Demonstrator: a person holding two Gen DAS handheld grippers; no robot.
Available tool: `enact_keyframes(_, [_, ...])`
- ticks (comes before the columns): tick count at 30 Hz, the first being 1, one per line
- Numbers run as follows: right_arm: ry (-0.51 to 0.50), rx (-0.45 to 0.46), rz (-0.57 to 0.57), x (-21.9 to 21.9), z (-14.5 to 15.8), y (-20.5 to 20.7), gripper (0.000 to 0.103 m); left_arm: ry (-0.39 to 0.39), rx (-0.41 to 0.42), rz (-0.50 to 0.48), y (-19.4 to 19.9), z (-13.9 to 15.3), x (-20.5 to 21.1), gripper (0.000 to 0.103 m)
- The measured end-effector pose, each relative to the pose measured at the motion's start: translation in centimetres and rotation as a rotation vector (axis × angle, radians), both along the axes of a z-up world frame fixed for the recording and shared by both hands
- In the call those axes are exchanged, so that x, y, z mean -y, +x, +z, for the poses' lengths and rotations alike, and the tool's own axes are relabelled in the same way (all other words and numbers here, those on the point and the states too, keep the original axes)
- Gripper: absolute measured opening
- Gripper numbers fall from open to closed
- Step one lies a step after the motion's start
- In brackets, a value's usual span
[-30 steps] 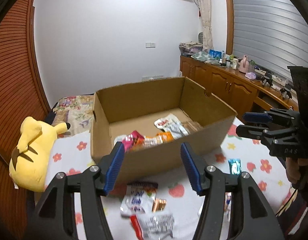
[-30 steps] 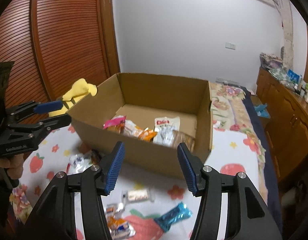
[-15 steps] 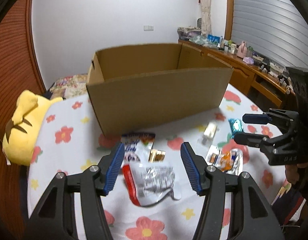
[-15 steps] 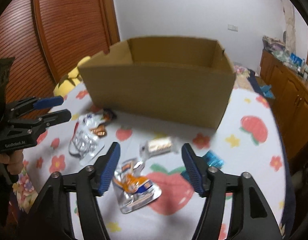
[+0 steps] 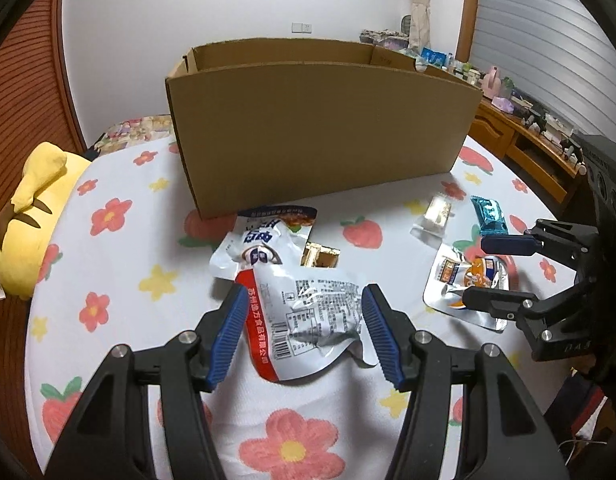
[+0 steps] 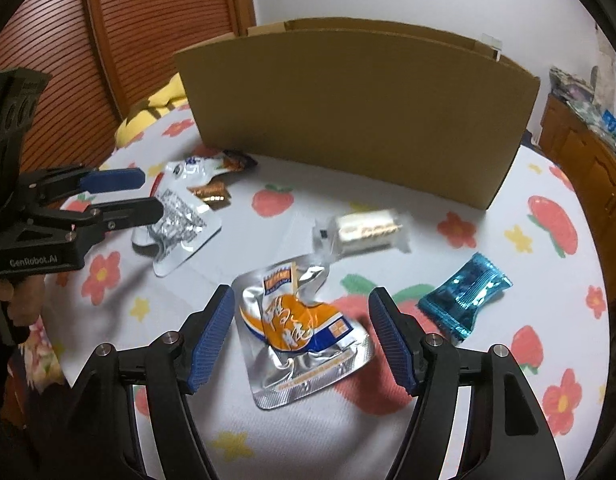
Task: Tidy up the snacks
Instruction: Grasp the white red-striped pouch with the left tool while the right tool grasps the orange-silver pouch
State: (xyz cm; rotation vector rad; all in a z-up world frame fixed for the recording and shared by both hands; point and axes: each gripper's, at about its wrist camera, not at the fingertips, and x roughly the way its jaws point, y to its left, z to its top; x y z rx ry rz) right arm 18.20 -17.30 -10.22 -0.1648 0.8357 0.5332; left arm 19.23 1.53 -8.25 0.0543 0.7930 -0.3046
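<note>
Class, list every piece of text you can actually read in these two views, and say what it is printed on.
"GenRobot.AI": body of the left gripper.
"DAS": body of the right gripper.
Orange foil pouch: stylised characters, unreadable.
Silver snack packet: print and barcode too small.

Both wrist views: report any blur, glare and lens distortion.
Left wrist: sharp; the cardboard box bows from fisheye, dark corners; mild sheen on the silver-and-red pouch.
Right wrist: the white wafer pack is motion-smeared; foil glare on the orange pouch; same bowing.
</note>
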Motion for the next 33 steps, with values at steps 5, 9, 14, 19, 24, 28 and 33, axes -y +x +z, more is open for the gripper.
enact_keyframes(5, [-0.043, 0.015, 0.009, -0.4, -0.8, -0.2, 0.072, 0.024, -0.023, -0.003, 0.4, -0.9, 0.2, 0.064])
enact_keyframes(9, [-0.050, 0.021, 0.016, -0.6, -1.2, -0.3, 0.074, 0.043, -0.030, 0.002, 0.6, -1.5, 0.5, 0.070])
enact_keyframes(14, [-0.082, 0.033, 0.042, -1.3, -1.6, -0.6, 0.082, 0.052, -0.045, -0.008, 0.9, -2.3, 0.9, 0.077])
enact_keyframes(19, [-0.072, 0.031, 0.044, -1.3, -1.6, -0.7, 0.083, 0.086, -0.051, -0.021, 0.9, -2.7, 1.4, 0.087])
enact_keyframes(24, [-0.077, 0.034, 0.042, -1.1, -1.6, -0.7, 0.083, 0.085, -0.060, -0.002, 1.0, -2.7, 1.2, 0.095])
enact_keyframes(28, [-0.077, 0.034, 0.043, -1.2, -1.6, -0.6, 0.083, 0.087, -0.073, 0.012, 0.9, -2.9, 0.9, 0.099])
enact_keyframes(33, [-0.078, 0.035, 0.040, -1.1, -1.6, -0.7, 0.083, 0.091, -0.079, 0.001, 0.6, -2.9, 0.7, 0.099])
